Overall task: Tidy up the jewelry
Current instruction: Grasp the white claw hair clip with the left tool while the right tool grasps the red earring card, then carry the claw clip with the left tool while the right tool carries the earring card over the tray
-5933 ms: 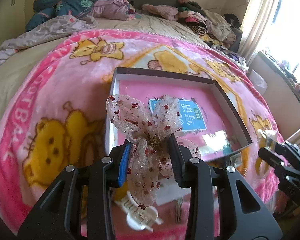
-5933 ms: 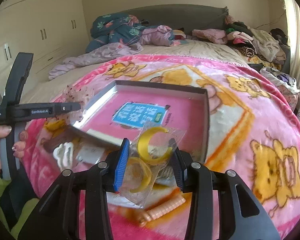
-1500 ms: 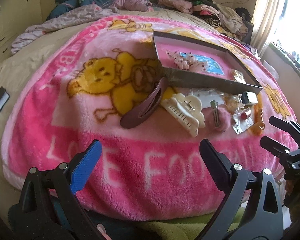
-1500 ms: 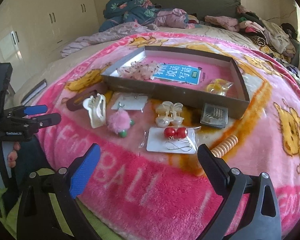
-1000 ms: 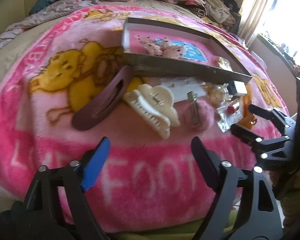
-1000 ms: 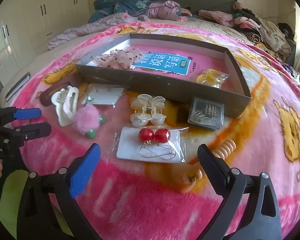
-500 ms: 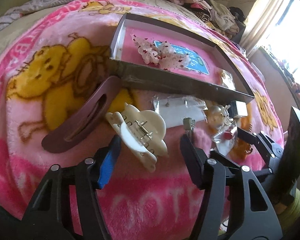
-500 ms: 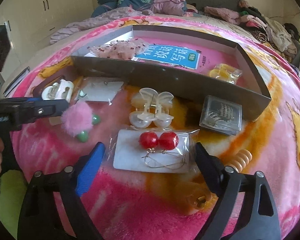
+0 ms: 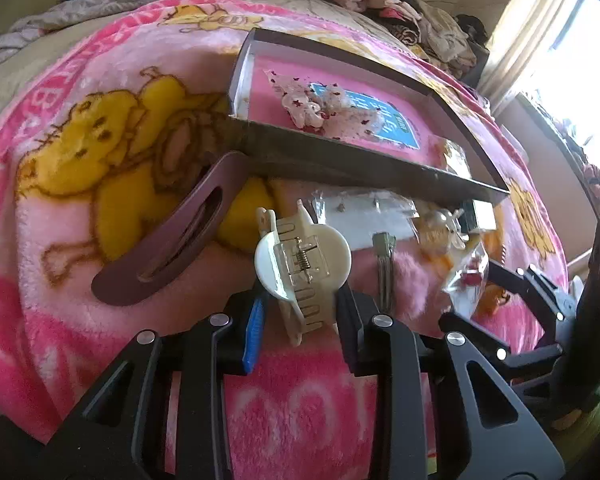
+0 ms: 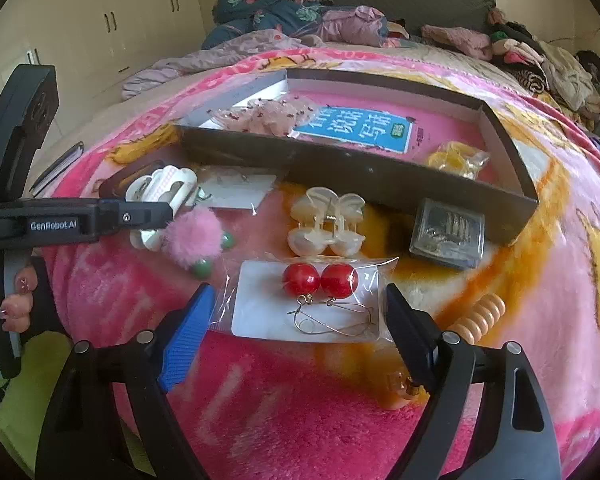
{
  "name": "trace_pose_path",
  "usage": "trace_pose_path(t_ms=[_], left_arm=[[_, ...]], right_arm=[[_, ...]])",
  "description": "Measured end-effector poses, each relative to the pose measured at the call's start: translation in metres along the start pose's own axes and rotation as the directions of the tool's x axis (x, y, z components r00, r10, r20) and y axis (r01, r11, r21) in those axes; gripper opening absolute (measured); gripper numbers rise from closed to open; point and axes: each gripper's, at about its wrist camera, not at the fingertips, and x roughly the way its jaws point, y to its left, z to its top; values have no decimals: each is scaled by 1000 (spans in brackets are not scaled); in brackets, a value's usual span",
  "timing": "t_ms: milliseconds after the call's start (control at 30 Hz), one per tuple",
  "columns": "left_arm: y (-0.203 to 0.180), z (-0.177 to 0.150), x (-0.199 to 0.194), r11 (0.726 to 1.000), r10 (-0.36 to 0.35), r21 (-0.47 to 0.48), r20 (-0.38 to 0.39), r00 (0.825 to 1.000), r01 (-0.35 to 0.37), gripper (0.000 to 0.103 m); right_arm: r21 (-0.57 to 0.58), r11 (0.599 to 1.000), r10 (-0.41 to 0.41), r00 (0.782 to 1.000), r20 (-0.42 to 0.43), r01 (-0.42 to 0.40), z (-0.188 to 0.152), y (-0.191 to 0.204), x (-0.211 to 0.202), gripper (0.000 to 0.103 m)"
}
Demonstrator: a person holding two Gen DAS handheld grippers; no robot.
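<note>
Clip [image 9: 302,268], cream claw type, sits between fingers of left gripper [image 9: 298,326], jaws closing w/ blue pad and black pad both against its toothed end; clip lies on pink blanket [image 9: 80,184] just in front of tray [image 9: 360,164]. Brown barrette [image 9: 172,240] lies left of clip, its far tip touching tray's near wall. Pink pompom [image 9: 404,276] w/ metal clasp is just right of clip. Right gripper [image 10: 298,320] has jaws wide apart, closing slowly, one finger either side of earring card [image 10: 308,308]: two red ball earrings in clear bag, flat on blanket; pads near bag edges, can't tell if touching. Beyond card: pearl clip [image 10: 326,222], small clear box [image 10: 448,232] against tray wall, orange coil [image 10: 480,316] to the right. Inside tray: sheer bow [image 10: 264,116] w/ red specks at left, blue label [image 10: 360,128] mid-floor, yellow hoops bag [image 10: 456,162] at right end. A hand [image 10: 14,304] grips left gripper's handle at right view's left edge.
</note>
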Motion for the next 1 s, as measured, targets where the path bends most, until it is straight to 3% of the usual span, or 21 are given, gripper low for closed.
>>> trace_pose_path(t_ms=[33, 100, 133, 467, 1000], left_arm=[[-1, -1, -1, 1000, 0, 7, -1, 1000, 0, 23], [-3, -3, -5, 1000, -3, 23, 9, 1000, 2, 23], [-5, -4, -8, 1000, -2, 30, 14, 1000, 1, 22], [-4, -7, -28, 999, 8, 53, 52, 999, -11, 22], [-10, 17, -49, 997, 7, 77, 94, 996, -14, 22]], right_arm=[[-1, 1000, 0, 1000, 4, 0, 1, 0, -1, 80], [3, 1000, 5, 1000, 6, -5, 2, 0, -2, 58], [7, 1000, 8, 1000, 6, -8, 3, -1, -3, 52], [14, 1000, 17, 999, -27, -16, 2, -3, 3, 51], [30, 1000, -1, 997, 76, -2, 29, -12, -37, 50]])
